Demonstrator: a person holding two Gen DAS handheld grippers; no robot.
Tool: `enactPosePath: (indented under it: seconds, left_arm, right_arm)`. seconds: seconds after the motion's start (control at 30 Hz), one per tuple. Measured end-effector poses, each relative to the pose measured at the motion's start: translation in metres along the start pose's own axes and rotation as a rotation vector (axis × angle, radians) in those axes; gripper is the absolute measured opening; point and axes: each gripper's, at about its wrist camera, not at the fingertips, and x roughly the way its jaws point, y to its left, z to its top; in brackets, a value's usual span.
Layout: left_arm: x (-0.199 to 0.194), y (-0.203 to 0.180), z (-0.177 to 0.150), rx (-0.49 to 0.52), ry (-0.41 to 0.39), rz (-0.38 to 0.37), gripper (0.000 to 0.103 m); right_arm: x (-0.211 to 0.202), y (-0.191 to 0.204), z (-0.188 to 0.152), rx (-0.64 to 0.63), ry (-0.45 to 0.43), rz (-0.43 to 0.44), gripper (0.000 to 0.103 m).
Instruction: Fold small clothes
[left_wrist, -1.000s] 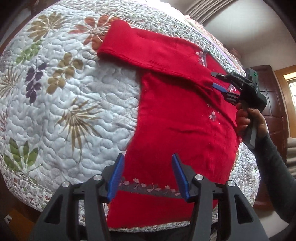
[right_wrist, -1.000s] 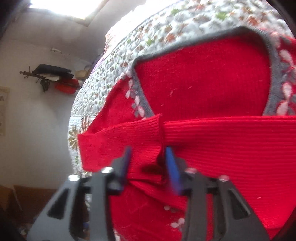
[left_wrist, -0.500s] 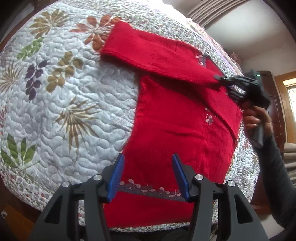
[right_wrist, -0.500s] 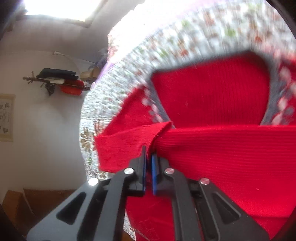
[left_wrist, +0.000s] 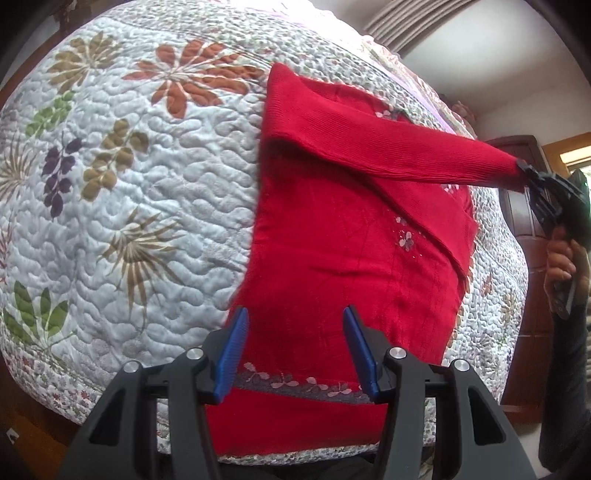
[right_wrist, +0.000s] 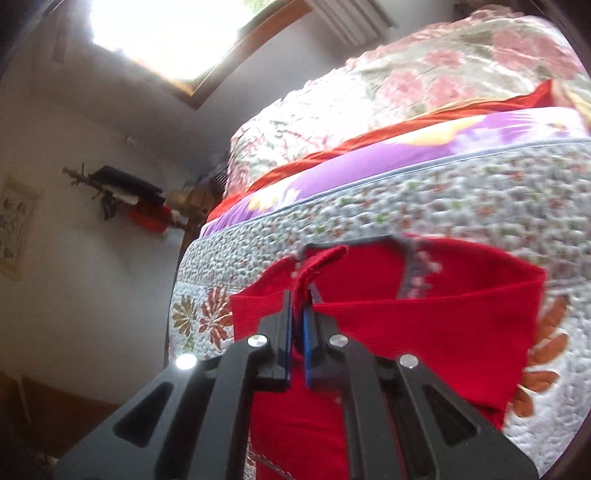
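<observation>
A small red knit sweater (left_wrist: 332, 266) with a grey flowered hem lies flat on the quilted bed. One sleeve (left_wrist: 388, 147) is stretched across the chest toward the right, off the bed's side. My right gripper (left_wrist: 524, 171) is shut on that sleeve's cuff (right_wrist: 314, 266) and holds it lifted. In the right wrist view the right gripper (right_wrist: 300, 295) pinches the cuff, with the grey neckline (right_wrist: 410, 277) beyond. My left gripper (left_wrist: 293, 321) hangs open just above the sweater's hem (left_wrist: 295, 382), with nothing between its fingers.
A white quilt (left_wrist: 129, 184) with leaf prints covers the bed; bare quilt lies left of the sweater. Folded pink and purple bedding (right_wrist: 443, 122) is stacked at the bed's head. A dark wooden cabinet (left_wrist: 524, 206) stands to the right. A person's hand (left_wrist: 561, 258) holds the right gripper.
The right gripper closed on the sleeve cuff, then lifted it and drew it out to the right across the sweater. The left gripper stayed open above the hem.
</observation>
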Motion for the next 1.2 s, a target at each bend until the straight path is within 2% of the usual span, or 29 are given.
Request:
enactPosePath:
  seconds: [0.17,0.37,0.83,0.9,0.93,0.97,1.1,1.2]
  left_arm:
    - [0.004,-0.012,0.000,0.028,0.011,-0.006,0.053]
    - [0.008,-0.019,-0.001,0.048,0.021,-0.008,0.053]
    - [0.017,-0.019,0.003,0.055,0.047,0.007,0.053]
    - [0.020,-0.020,0.004,0.057,0.055,0.008,0.053]
    - [0.021,-0.020,0.003,0.058,0.059,0.008,0.053]
    - [0.022,-0.021,0.004,0.059,0.061,0.008,0.053]
    - [0.022,-0.021,0.004,0.059,0.063,0.005,0.053]
    - [0.024,-0.021,0.005,0.061,0.070,0.008,0.053]
  right_arm:
    - [-0.027,-0.033,-0.012,0.047,-0.035,-0.039,0.003]
    - [-0.037,-0.076,-0.025,0.119,-0.045,-0.084,0.003]
    - [-0.004,-0.161,-0.061,0.245,0.022,-0.174,0.003]
    - [0.005,-0.175,-0.066,0.259,0.037,-0.180,0.006]
    - [0.008,-0.182,-0.069,0.278,0.046,-0.180,0.012]
    - [0.007,-0.192,-0.072,0.320,0.033,-0.169,0.013]
    - [-0.003,-0.211,-0.074,0.429,-0.018,-0.092,0.013]
    - [0.000,-0.211,-0.069,0.416,-0.007,-0.098,0.013]
